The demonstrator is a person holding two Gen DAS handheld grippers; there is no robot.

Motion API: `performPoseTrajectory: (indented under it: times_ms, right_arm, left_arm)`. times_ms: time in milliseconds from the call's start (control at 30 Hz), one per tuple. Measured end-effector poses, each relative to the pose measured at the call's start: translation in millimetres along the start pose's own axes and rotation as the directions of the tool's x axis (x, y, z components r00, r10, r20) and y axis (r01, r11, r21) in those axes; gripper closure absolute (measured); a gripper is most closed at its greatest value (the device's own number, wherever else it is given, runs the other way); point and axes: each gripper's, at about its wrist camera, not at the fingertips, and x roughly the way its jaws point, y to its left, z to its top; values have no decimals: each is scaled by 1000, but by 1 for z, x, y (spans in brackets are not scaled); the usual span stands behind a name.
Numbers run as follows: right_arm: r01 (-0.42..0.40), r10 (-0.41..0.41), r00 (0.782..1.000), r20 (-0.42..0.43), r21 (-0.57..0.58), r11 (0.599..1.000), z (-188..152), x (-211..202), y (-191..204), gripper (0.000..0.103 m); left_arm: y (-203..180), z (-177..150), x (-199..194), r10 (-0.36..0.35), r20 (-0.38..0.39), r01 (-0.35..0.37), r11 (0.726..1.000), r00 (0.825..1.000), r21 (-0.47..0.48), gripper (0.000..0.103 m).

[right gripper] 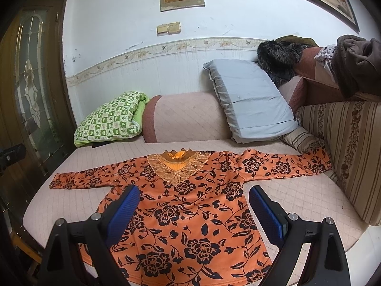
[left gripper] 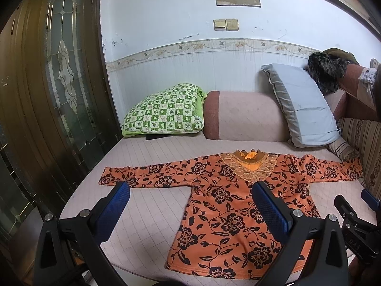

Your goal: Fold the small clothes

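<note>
I held both grippers above the near edge of the sofa seat [left gripper: 147, 152], and neither touched anything. My left gripper [left gripper: 190, 190] stood wide apart, its blue pads [left gripper: 114, 212] empty, and my right gripper [right gripper: 194, 196] was spread just as wide with nothing between its pads [right gripper: 266, 214]. The orange top [right gripper: 190, 217] with black flowers lay flat and unfolded on the seat, face up, straight ahead of my right gripper and a little to the right of my left one. Its hem was nearest to me and its lace collar [right gripper: 177, 166] farthest, pointing toward the back cushion [right gripper: 185, 116]. Both sleeves were stretched out sideways: the left sleeve [left gripper: 142, 172] reached out beyond my left gripper's left finger, and the right sleeve [right gripper: 285, 166] ran off to the right until its cuff touched the striped cushion [right gripper: 350, 155] at that side. In the left wrist view the tip of my right gripper [left gripper: 357, 205] showed at the far right, beside the top's right edge. Beyond the top, a folded green checked quilt [left gripper: 166, 109] lay to the left against the back cushion, and a pale blue pillow [left gripper: 302, 104] leaned to the right. A dark furry garment [right gripper: 278, 57] sat behind the pillow. A wooden door with a glass pane [left gripper: 64, 76] stood far to my left.
</note>
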Motion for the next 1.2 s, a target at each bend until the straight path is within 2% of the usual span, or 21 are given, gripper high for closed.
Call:
performPoseTrajectory:
  times_ms: [333,400,467,500,533,600,700,733,767,800,833,900,933,967,1000,1033,1067,1100,1167,1200]
  right_arm:
    - [6,-6,1000,-18,4,1000,-1,10,-4,8]
    - [8,-7,1000,-24,10,1000,-2,13,-8,8]
    - [15,-14,999,-40,25,1000,-2,20,-17,8]
    - [24,-23,999,-49,34,999,-3,24,-24,8]
    - [46,-44,997,-61,46,998,-5,29,-35,8]
    - [84,-79,994,-81,62,995,-8,38,-54,8]
    - [167,-150,979,-136,130,977,-14,57,-105,8]
    - [200,-173,972,-161,169,965,-17,66,-128,8]
    - [226,-191,965,-179,203,953,-20,72,-149,8]
    - [255,-210,958,-197,241,936,-22,80,-173,8]
    - [289,-232,948,-217,280,916,-26,89,-198,8]
    - [313,-239,941,-240,345,885,-31,106,-239,8]
    - [319,-234,939,-251,390,864,-33,119,-266,8]
    - [321,-231,939,-253,417,850,-34,127,-281,8]
    - [317,-220,942,-253,459,830,-35,138,-301,8]
    - [296,-196,951,-240,516,804,-35,150,-323,8]
    - [271,-176,960,-218,563,781,-36,159,-340,9]
    - [246,-158,968,-196,609,754,-36,171,-357,9]
    - [247,-154,968,-196,675,695,-37,201,-386,13]
    - [247,-151,969,-197,721,648,-39,219,-405,22]
  left_arm:
    - [-4,-1,15,-11,-23,11,1000,1000,6,1]
    - [-7,-2,26,-34,-47,35,999,998,1,1]
    - [-13,-5,51,-83,-114,83,997,990,-8,1]
    - [-16,-9,67,-117,-170,116,993,979,-17,1]
    - [-19,-15,89,-159,-244,155,987,957,-38,1]
    - [-29,-30,134,-225,-375,209,974,899,-83,1]
    - [-48,-58,199,-198,-552,169,980,810,-104,1]
    - [-56,-66,220,-190,-607,153,982,772,-113,1]
    - [-62,-71,236,-197,-634,153,980,748,-124,1]
    - [-67,-73,247,-194,-627,146,981,754,-128,1]
    - [-72,-71,253,-171,-595,122,985,785,-122,1]
    - [-84,-60,260,-139,-479,96,989,867,-114,1]
    - [-92,-52,263,-127,-385,93,990,914,-106,1]
    - [-97,-47,265,-117,-318,90,991,941,-97,1]
    - [-101,-44,267,-109,-268,89,992,957,-88,1]
    - [-107,-44,273,-112,-226,98,992,968,-75,1]
    - [-113,-47,282,-133,-233,120,990,963,-70,1]
    - [-118,-53,295,-155,-267,142,987,951,-69,1]
    - [-126,-72,323,-179,-367,159,984,913,-83,2]
    - [-128,-78,334,-184,-404,160,983,896,-92,5]
